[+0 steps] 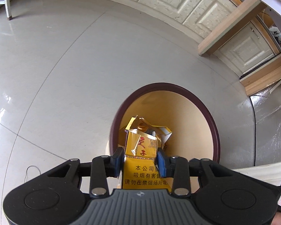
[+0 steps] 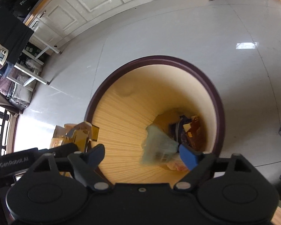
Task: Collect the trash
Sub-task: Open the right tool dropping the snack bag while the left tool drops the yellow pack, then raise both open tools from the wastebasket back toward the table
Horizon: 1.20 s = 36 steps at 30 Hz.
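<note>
One round bin (image 1: 214, 129) on the floor, left tool (image 1: 139, 159) clamped narrow on one yellow cigarette pack (image 1: 142, 150) at the bin's 7 o'clock rim, right tool (image 2: 140, 154) spread wide over the bin, one pale blurred wrapper (image 2: 158, 146) touching its right pad.

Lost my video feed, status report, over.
Left gripper shut on yellow cigarette pack over bin. Right gripper open, pale wrapper dropping in. Nothing blocking.

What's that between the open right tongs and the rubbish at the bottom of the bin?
A blurred pale-green wrapper in mid-air, right wrist view, between the right tongs and the bottom trash.
</note>
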Motion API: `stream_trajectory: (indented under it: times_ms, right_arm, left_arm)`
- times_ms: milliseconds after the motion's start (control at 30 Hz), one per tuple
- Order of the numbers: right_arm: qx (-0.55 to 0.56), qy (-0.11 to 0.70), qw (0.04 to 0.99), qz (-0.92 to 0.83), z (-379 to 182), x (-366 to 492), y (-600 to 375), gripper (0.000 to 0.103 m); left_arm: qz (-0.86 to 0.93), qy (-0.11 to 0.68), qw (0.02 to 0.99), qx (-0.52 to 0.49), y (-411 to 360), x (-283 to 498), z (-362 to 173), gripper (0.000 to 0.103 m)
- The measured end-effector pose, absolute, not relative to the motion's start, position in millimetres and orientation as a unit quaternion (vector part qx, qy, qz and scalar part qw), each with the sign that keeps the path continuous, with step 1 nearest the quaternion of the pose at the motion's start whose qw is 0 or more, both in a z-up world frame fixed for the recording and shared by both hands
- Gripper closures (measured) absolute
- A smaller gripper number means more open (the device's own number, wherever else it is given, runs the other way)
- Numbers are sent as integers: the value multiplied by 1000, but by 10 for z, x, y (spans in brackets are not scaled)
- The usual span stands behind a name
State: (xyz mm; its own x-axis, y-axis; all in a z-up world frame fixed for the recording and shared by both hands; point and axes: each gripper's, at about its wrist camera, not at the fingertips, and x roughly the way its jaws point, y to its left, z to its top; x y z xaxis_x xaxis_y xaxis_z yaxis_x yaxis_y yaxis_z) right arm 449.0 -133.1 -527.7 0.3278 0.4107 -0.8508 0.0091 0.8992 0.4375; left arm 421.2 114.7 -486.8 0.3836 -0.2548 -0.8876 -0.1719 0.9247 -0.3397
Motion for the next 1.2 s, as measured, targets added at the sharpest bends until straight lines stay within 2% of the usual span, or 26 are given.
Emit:
stream_trajectory:
  times_ms: [233,267,333,533,700,1033,1200]
  right_arm:
    - [197,551,805,100,-5220,4495,-1547,1]
    - [199,550,805,97,-5218,4498,-1569,0]
    - [198,549,806,94,-5222,4498,-1600,0]
    - [185,560,802,90,-5243,4457,-1629,0]
    - [164,560,806,97,-5163,4393,-1614,0]
    - [129,552,819,94,-4873,4228,-1634,0]
    - [100,548,825,92,-4727,4128,-1634,0]
  left_arm:
    - [-41,555,809,-188,966,4349,-4972,62]
    - [-39,560,806,-187,960,4367,-5002,58]
    - [-32,567,802,-185,960,4376,-5044,37]
    - [-32,582,796,-163,1016,4278,-5056,25]
    - [-24,588,793,-155,1053,4237,-5014,21]
    - [-22,595,793,-131,1093,4038,-4849,3]
    - [-20,594,795,-119,1149,3932,-4738,0]
